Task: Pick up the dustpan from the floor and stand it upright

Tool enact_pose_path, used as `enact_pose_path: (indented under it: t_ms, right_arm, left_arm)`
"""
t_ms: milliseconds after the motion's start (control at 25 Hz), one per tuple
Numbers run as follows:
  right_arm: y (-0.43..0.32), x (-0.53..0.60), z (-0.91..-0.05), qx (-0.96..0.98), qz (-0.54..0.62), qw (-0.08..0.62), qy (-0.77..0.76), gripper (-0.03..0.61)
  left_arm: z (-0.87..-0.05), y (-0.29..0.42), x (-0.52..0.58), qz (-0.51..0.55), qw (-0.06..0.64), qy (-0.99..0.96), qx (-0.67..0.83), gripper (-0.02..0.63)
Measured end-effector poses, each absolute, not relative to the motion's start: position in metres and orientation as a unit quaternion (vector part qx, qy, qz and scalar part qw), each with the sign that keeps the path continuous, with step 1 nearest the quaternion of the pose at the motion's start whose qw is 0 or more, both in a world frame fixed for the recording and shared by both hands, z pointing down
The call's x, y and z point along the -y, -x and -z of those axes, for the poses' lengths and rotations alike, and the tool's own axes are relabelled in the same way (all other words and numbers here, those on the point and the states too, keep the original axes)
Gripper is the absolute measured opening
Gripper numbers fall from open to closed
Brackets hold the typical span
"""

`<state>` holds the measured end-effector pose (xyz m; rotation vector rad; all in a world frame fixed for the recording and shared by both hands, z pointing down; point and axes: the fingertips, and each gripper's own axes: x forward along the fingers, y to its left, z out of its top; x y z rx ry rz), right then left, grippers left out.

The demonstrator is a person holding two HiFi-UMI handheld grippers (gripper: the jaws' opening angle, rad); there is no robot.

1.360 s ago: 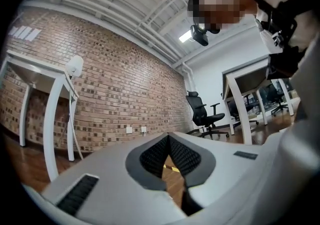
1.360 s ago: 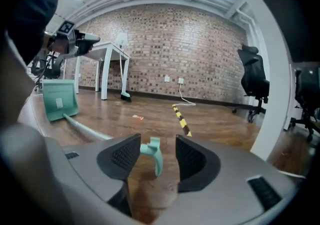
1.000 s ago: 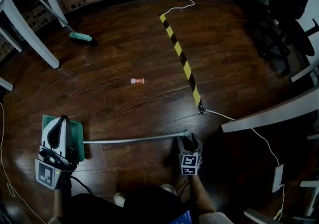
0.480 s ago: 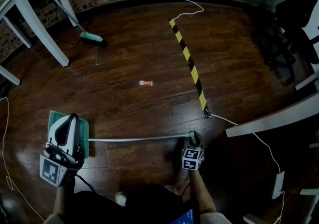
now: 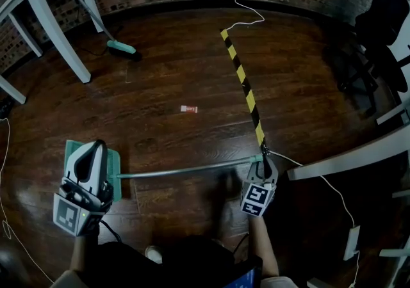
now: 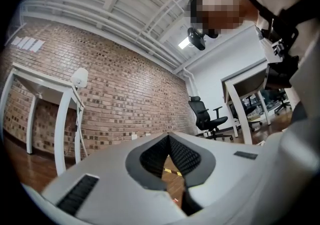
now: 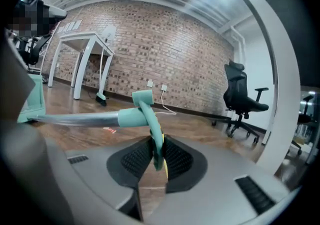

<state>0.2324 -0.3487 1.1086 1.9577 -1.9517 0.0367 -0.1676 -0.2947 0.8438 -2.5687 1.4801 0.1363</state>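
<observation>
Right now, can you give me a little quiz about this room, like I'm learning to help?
1. True or false: the right gripper is pinching the green loop at the end of the dustpan handle.
2. What leans beside the white table? A) a broom B) a ladder C) a bike
3. Fill in: the striped tape on the floor is black and ____.
Key: 1 true; 2 A; 3 yellow.

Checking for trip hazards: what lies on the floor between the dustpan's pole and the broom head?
Head view: just a small red-and-white scrap on otherwise bare wood floor between the dustpan pole and the broom head.
</observation>
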Motion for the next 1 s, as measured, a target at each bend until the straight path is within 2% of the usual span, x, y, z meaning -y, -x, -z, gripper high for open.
enact_pose_path:
  t_ms: [120,240,600,720,880,1000]
  right_arm:
    - [-0.246,0.359,-1.06,0.683,-0.01,0.16,-0.712,0.072]
    - [-0.25,0.362,-1.013,0.678,-0.016,0.153,-0.719,0.081]
    - [-0.208,0.35,-0.896,0.687,-0.046,0.194,-0.699,0.105]
    - [-0.183,0.344,-0.86,0.691,-0.056,0.209,-0.689,0.115]
    - [-0.17,0.339,-0.806,0.678,-0.047,0.229,-0.697,0.124]
    - [-0.157,0.331,-0.771,0.677,-0.035,0.269,-0.684,0.132]
  left_arm:
    - [-0.828,0.179,0.298,-0.073,0.074,0.85,-0.517,0.011]
    - [-0.802,0.182,0.301,-0.058,0.097,0.84,-0.53,0.011]
    - [-0.682,0.149,0.284,0.009,0.1,0.861,-0.498,0.011]
    - [-0.65,0.156,0.278,0.039,0.083,0.856,-0.51,0.011]
    - [-0.601,0.177,0.276,0.032,0.1,0.841,-0.531,0.011]
    - [-0.569,0.186,0.274,0.034,0.081,0.836,-0.542,0.011]
